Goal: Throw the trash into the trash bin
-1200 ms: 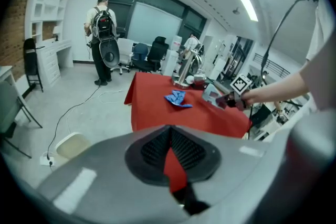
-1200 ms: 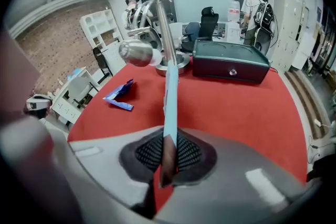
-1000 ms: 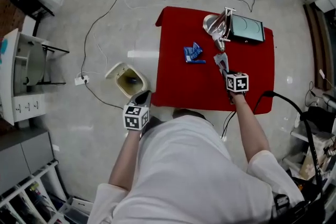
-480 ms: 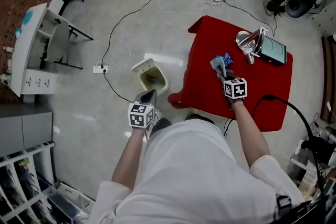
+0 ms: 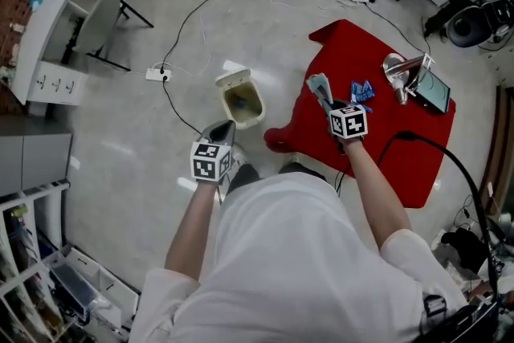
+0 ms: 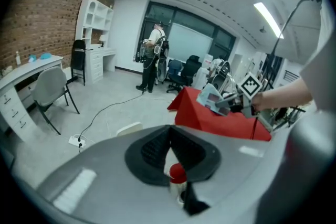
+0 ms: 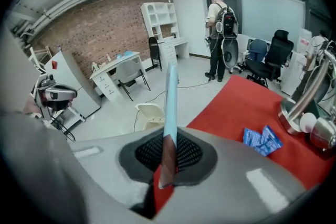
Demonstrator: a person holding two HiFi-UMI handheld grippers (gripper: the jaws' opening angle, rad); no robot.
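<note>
My right gripper (image 5: 325,96) is shut on a flat pale-blue wrapper (image 5: 319,83) above the left edge of the red table (image 5: 377,124). In the right gripper view that wrapper (image 7: 170,105) stands edge-on between the shut jaws. A crumpled blue wrapper (image 5: 361,91) lies on the table, just right of the held one. The cream trash bin (image 5: 243,101) stands open on the floor left of the table. My left gripper (image 5: 224,127) hovers just below the bin, shut and empty. In the left gripper view the jaws (image 6: 169,131) meet with nothing between them.
A metal bowl with a bracket (image 5: 397,68) and a tablet (image 5: 435,93) sit at the table's far end. A power strip (image 5: 156,74) and cables lie on the floor left of the bin. A white desk (image 5: 44,20) and a chair (image 5: 100,20) stand at far left.
Both grippers have moved left. The right one carried the pale wrapper from the table's middle to its left edge, nearer the bin. The left gripper stays close beside the bin.
</note>
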